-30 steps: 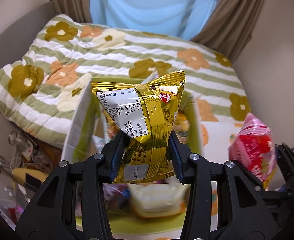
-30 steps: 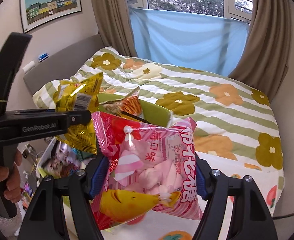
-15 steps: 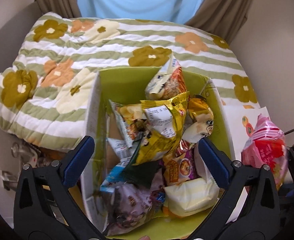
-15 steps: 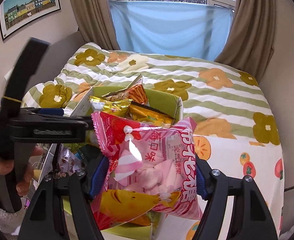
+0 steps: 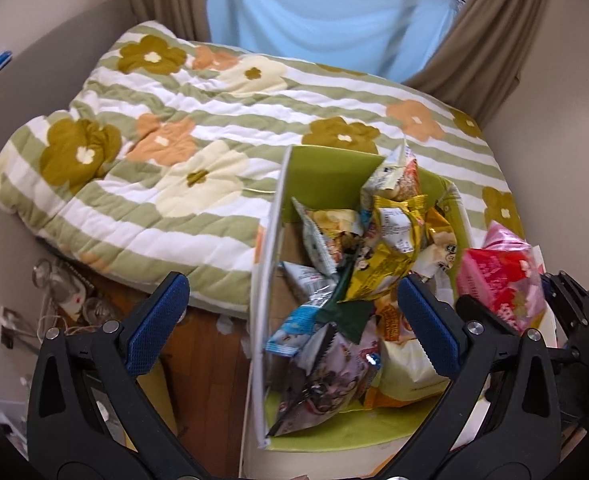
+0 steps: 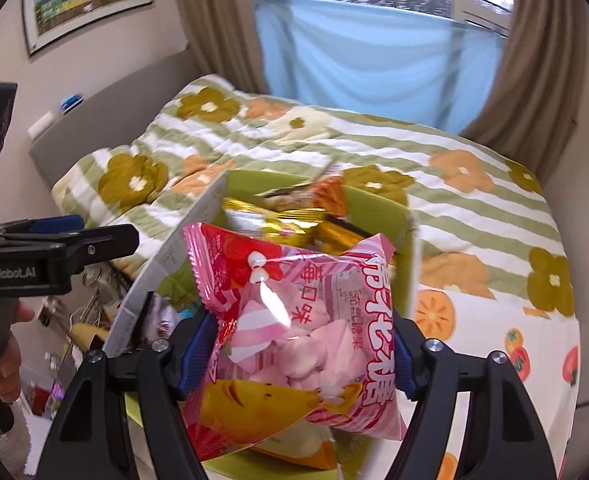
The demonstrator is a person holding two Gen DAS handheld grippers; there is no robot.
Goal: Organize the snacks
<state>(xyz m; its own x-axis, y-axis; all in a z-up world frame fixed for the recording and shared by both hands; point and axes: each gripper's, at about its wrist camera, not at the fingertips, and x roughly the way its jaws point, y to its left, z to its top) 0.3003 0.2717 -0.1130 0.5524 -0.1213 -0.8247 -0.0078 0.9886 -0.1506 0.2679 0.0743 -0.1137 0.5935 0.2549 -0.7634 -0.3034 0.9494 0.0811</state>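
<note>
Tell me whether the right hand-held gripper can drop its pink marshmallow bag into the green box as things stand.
Probably yes. The right hand-held gripper holds the pink marshmallow bag beside the green box, whose top is open, and the left hand-held gripper is open and empty.
</note>
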